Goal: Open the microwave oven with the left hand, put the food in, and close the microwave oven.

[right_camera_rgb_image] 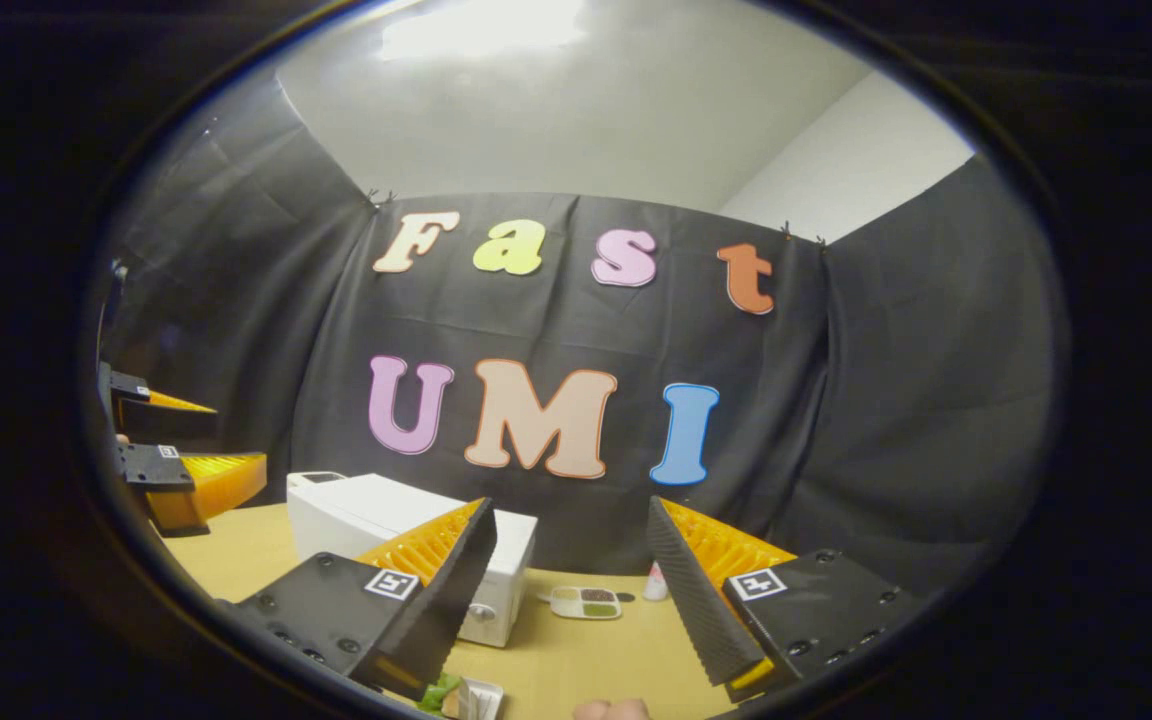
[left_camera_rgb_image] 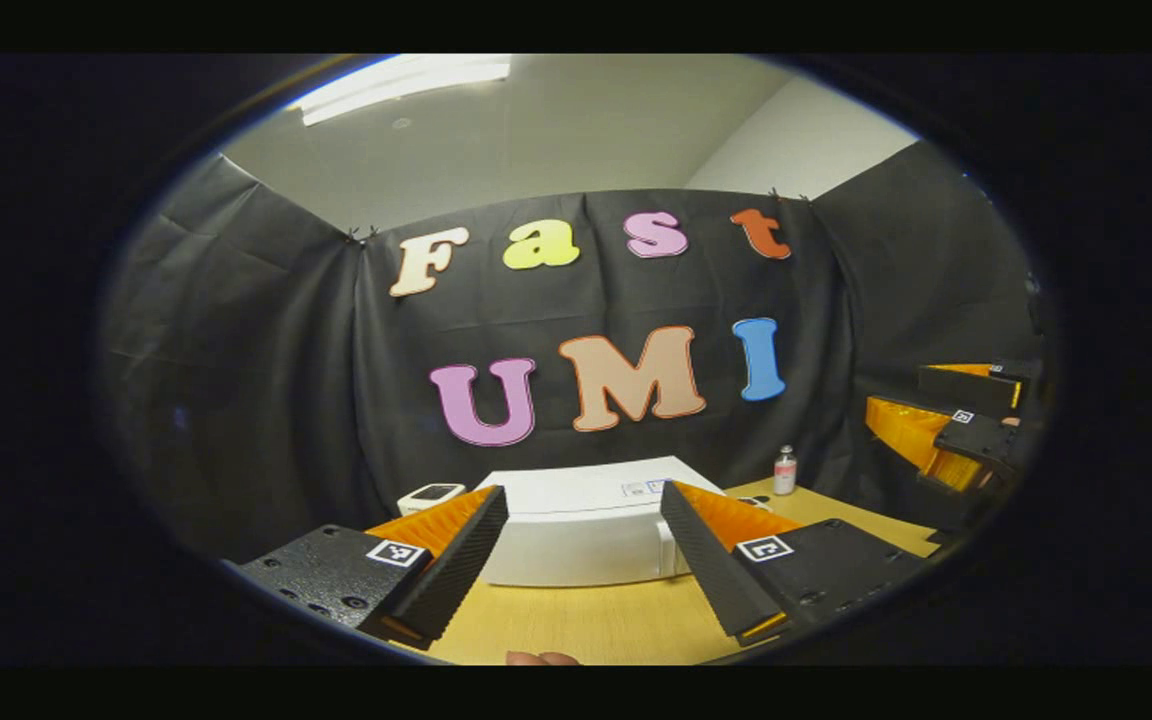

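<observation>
- Left gripper (left_camera_rgb_image: 584, 565) hovers above the pale wooden tabletop (left_camera_rgb_image: 586, 625), fingers spread wide with nothing between them
- Straight ahead of it, framed by the two fingers, sits the white box-shaped microwave oven (left_camera_rgb_image: 586, 525), door closed
- Beyond its right finger stands a small clear bottle with a red label (left_camera_rgb_image: 785, 470); farther right the other gripper is seen held higher
- Right gripper (right_camera_rgb_image: 576, 590) is likewise released and empty; just under its left finger lies green food in a white wrapper (right_camera_rgb_image: 456, 695)
- Ahead between its fingers rests a small white divided tray of food (right_camera_rgb_image: 586, 602), beside the microwave's front corner
</observation>
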`<state>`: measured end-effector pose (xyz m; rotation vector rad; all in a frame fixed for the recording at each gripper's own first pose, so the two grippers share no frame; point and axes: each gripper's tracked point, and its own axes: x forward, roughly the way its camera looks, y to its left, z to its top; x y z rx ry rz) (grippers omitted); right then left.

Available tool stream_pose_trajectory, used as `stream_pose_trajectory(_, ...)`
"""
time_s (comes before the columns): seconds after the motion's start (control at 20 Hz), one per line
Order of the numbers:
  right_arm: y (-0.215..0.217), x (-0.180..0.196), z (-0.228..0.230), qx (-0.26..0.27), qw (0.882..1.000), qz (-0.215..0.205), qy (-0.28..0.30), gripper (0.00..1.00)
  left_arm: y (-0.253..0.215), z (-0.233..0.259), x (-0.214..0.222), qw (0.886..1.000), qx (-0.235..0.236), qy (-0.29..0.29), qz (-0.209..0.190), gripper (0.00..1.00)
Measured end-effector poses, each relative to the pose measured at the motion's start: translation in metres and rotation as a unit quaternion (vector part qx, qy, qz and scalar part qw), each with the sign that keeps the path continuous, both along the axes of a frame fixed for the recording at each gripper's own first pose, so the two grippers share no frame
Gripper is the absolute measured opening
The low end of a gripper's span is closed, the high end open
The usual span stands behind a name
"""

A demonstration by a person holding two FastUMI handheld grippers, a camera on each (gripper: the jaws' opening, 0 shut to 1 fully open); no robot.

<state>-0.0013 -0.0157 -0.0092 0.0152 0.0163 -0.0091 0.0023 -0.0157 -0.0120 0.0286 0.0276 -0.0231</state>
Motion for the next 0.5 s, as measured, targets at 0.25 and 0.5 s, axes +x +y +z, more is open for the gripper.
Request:
stream_pose_trajectory(0.25,-0.004,0.0,0.003,0.001,1.0,-0.006,-0.004,0.97,-0.005,-0.002,0.003,1.0,0.0,0.002,-0.006,0.95)
stream_pose_trajectory(0.5,-0.008,-0.002,0.001,0.0,1.0,-0.012,-0.002,0.97,-0.008,-0.012,0.008,1.0,-0.003,0.009,-0.012,0.98)
